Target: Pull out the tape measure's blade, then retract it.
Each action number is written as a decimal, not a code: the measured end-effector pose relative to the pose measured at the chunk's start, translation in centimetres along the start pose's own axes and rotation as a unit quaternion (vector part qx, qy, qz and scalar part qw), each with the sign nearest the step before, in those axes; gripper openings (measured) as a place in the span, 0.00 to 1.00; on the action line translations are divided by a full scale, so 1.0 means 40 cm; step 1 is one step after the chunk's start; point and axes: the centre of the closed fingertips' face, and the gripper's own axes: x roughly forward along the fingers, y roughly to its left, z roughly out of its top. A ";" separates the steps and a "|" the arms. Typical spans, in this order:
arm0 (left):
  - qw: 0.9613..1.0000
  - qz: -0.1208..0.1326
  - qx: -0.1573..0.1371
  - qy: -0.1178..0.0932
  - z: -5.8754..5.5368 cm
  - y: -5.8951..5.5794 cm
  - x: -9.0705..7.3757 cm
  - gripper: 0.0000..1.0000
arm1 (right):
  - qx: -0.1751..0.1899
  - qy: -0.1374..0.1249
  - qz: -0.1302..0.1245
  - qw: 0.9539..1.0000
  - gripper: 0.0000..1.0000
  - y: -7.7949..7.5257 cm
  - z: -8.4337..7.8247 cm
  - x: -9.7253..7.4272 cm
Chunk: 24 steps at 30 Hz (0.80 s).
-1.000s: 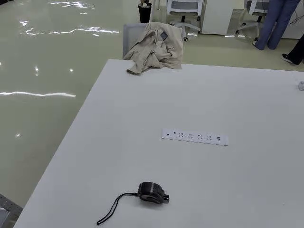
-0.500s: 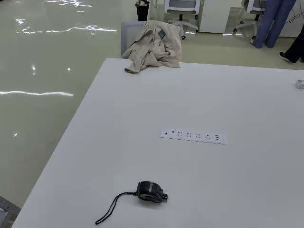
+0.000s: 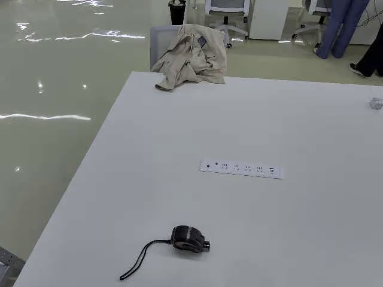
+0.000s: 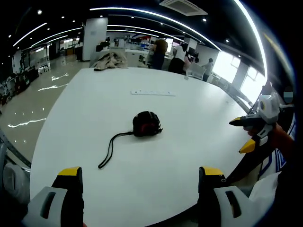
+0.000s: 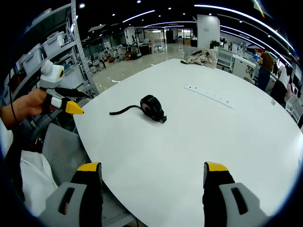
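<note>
The tape measure (image 3: 190, 238) lies on the white table (image 3: 179, 131) close to its near edge, a black case with its black strap (image 3: 140, 263) trailing off to the left in a loose curve. No gripper touches it. Farther back and a little to the right, well apart from it, a white power strip (image 3: 241, 169) lies flat on the table. At the far left corner a beige jacket (image 3: 191, 57) is draped over a grey chair (image 3: 158, 36) and spills onto the table's edge. A small pale object (image 3: 377, 103), too small to tell, sits at the right edge. In the left gripper view the left gripper (image 4: 140, 172) is held back at the near edge of the table, its yellow-tipped jaws spread wide with nothing between them; the tape measure (image 4: 147, 124) lies ahead, well apart from the jaws, with the power strip (image 4: 153, 93) beyond it, and the right gripper (image 4: 240, 135) comes in from the right, off the table, jaws apart. In the right gripper view the left gripper (image 5: 78, 101) shows at the left in a hand (image 5: 31, 104), the tape measure (image 5: 152, 108) lies in the middle, and the right gripper (image 5: 152, 168) has its jaws wide apart and holds nothing.
</note>
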 end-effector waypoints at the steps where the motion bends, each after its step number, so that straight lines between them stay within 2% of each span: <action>1: 1.000 -0.002 0.002 0.000 0.001 -0.001 0.003 0.99 | -0.001 0.000 0.001 1.000 0.91 0.000 0.001 0.002; 12: 1.000 -0.011 0.018 0.002 0.013 0.012 0.040 0.99 | -0.020 0.007 0.005 1.000 0.89 -0.016 0.004 0.038; 24: 0.999 -0.026 0.036 0.004 0.033 -0.003 0.079 0.98 | -0.038 0.009 0.013 0.999 0.87 -0.018 0.024 0.084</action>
